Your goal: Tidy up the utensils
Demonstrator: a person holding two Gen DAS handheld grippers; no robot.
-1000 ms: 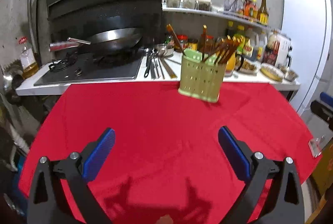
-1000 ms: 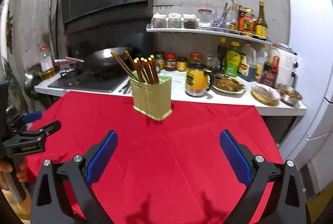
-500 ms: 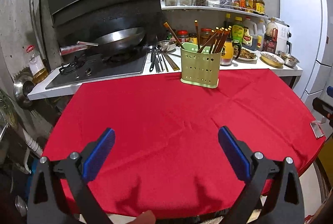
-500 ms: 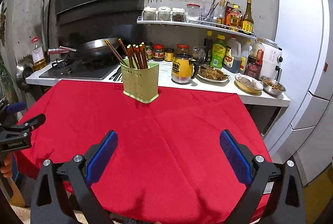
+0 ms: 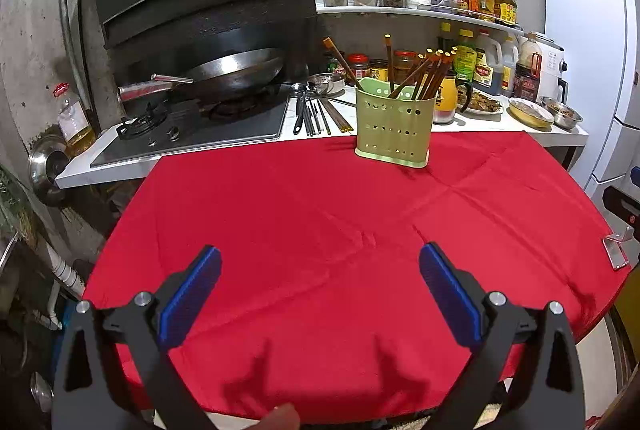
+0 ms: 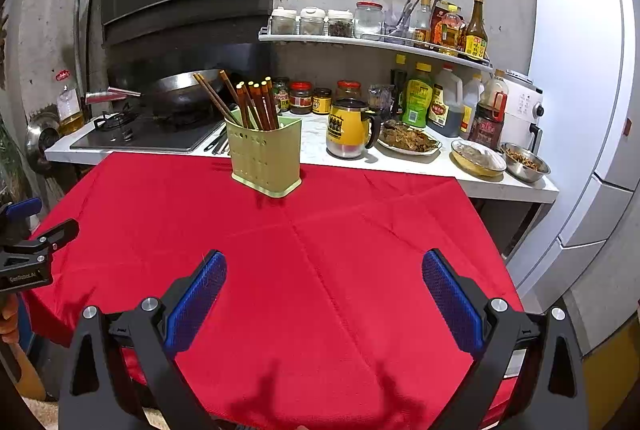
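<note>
A green perforated utensil holder stands at the far edge of the red tablecloth, upright, with several brown chopsticks in it; it also shows in the right wrist view with its chopsticks. More chopsticks and spoons lie on the white counter beside the hob. My left gripper is open and empty above the near part of the cloth. My right gripper is open and empty too. The left gripper shows at the left edge of the right wrist view.
A wok sits on the gas hob. A yellow mug, plates and bowls of food, sauce bottles and jars stand on the counter and shelf. A white fridge stands at the right.
Both grippers have drawn back from the holder and risen, so more of the cloth and its near edge shows. Their jaws stay open. Nothing on the table moved.
</note>
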